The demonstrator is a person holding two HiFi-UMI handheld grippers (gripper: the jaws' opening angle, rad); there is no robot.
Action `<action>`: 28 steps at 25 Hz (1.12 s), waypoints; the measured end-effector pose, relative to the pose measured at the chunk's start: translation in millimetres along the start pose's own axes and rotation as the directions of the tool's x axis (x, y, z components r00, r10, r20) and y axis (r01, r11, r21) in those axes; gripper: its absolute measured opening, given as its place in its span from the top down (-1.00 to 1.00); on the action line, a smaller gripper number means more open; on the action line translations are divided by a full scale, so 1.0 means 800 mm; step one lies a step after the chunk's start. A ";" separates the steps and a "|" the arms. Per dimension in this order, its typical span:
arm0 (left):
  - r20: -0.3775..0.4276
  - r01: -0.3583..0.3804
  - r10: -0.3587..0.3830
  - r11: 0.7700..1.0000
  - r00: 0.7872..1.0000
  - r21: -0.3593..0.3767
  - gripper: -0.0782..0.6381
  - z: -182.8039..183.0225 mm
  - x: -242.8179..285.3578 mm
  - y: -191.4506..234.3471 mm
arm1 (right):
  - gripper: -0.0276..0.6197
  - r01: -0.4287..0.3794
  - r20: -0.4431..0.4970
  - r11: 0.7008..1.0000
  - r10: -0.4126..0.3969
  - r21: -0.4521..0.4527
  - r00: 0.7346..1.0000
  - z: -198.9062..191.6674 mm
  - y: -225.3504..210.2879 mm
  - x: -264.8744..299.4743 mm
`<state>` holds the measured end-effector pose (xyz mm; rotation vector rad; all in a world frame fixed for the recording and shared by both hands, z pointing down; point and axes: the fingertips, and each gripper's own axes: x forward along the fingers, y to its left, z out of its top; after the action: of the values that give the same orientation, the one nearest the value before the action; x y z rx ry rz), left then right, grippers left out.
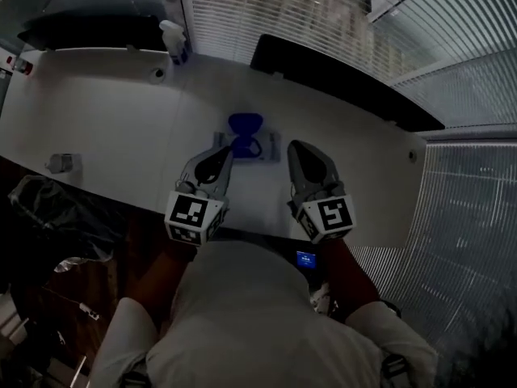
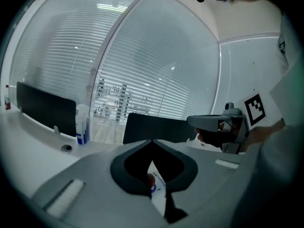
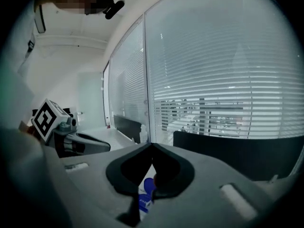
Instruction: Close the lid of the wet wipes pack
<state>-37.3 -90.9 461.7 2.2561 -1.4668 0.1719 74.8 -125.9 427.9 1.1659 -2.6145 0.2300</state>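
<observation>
On a white desk [image 1: 97, 111] with a spray bottle [image 1: 174, 40] at its far edge, the left tongs [image 1: 224, 152] point, tips together and empty, at the left edge of the wet wipes pack [image 1: 262, 148]. The pack lies flat near the desk's front edge, its blue lid [image 1: 244, 123] standing open. The right tongs [image 1: 296, 147] hover just beside it, likewise closed on nothing.

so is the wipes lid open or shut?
Open: the blue lid stands flipped up behind the wipes pack, not lying flat on it.
</observation>
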 end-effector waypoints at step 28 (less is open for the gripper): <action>-0.558 -0.017 -0.002 0.999 0.830 -0.028 0.77 -0.295 0.104 0.102 | 0.91 -0.088 -0.442 0.976 -0.008 -0.198 0.897 -0.239 -0.067 0.200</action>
<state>-43.5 -87.9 724.8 1.9336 -1.1423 0.7413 46.5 -225.9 660.3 0.8661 -2.2002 0.1894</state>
